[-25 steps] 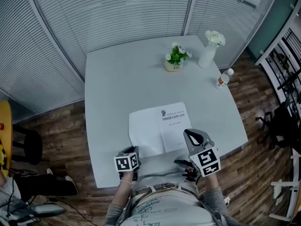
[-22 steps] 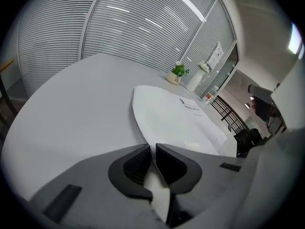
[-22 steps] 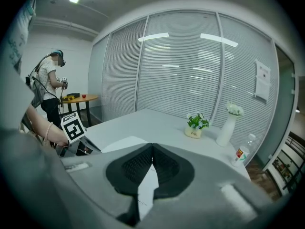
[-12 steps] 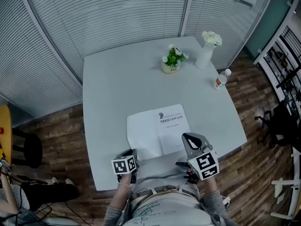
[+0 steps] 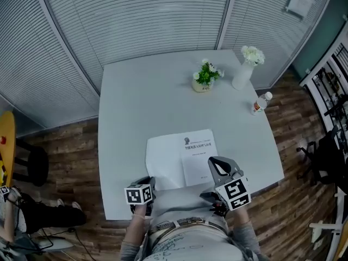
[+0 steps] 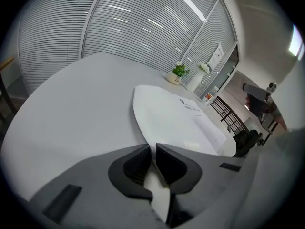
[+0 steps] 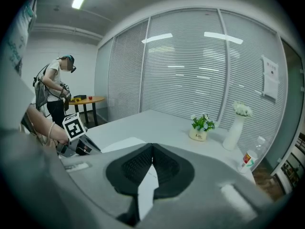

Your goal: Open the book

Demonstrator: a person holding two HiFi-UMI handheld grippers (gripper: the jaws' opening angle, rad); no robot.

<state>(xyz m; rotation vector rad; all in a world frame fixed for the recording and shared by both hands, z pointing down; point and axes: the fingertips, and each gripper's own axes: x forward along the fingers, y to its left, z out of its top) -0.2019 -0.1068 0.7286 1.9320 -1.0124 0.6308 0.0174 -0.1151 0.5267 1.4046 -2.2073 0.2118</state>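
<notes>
Lying open and flat by the counter's [image 5: 142,99] near edge, the book [image 5: 182,157] shows a blank left leaf and a printed right one. The left gripper [image 6: 152,149] has its jaws nearly together, pinching the left leaf's near edge. The right gripper [image 7: 152,149] hangs over the book's near right corner, its jaws pressed together with nothing between them.

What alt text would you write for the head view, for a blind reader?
A thin white book lies on a grey table near the person, with the left gripper at its near left corner and the right gripper over its near right corner. A potted plant, a white vase of flowers and a bottle stand farther back.
</notes>
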